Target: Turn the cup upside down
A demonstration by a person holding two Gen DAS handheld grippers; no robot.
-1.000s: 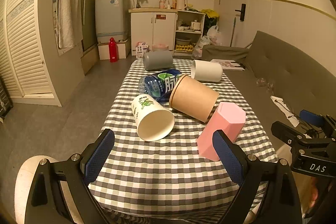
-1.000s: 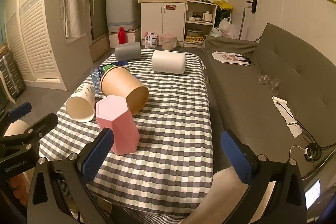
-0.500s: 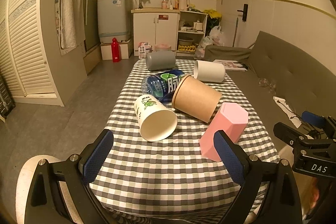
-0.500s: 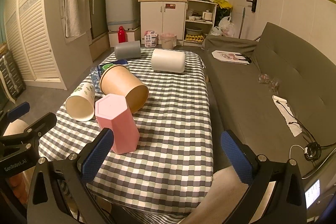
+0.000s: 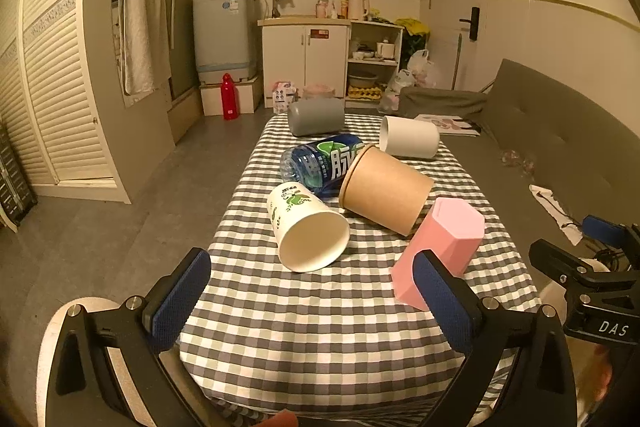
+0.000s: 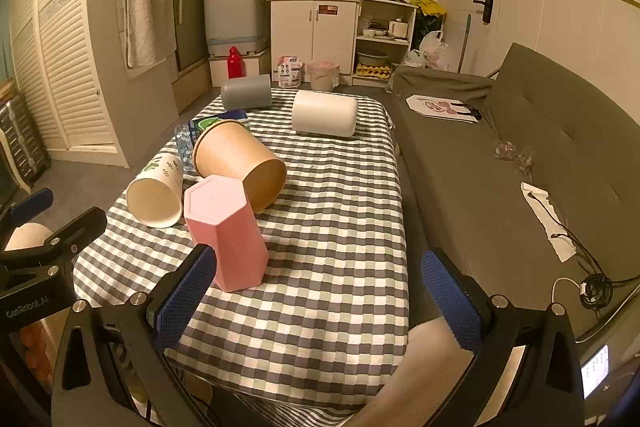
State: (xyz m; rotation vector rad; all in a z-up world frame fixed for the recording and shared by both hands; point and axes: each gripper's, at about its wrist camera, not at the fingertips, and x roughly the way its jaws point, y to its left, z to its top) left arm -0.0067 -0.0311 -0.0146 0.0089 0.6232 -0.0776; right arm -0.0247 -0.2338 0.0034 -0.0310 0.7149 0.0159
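A pink hexagonal cup (image 5: 438,251) (image 6: 224,231) stands upside down near the front of the checkered table (image 5: 320,307) (image 6: 340,227). A white paper cup (image 5: 306,227) (image 6: 158,187) and a brown paper cup (image 5: 384,187) (image 6: 240,167) lie on their sides behind it. A grey cup (image 5: 316,117) (image 6: 246,91) and a white cup (image 5: 408,137) (image 6: 324,115) lie at the far end. My left gripper (image 5: 312,307) is open and empty over the front edge. My right gripper (image 6: 320,299) is open and empty, its left pad beside the pink cup.
A blue plastic bottle (image 5: 320,163) (image 6: 208,127) lies behind the brown cup. A grey sofa (image 6: 500,167) runs along the table's right side. Kitchen cabinets (image 5: 308,59) and a washing machine (image 5: 222,35) stand at the back.
Both grippers have drifted slightly; the left view has shifted a little to the left and back. No cup has moved.
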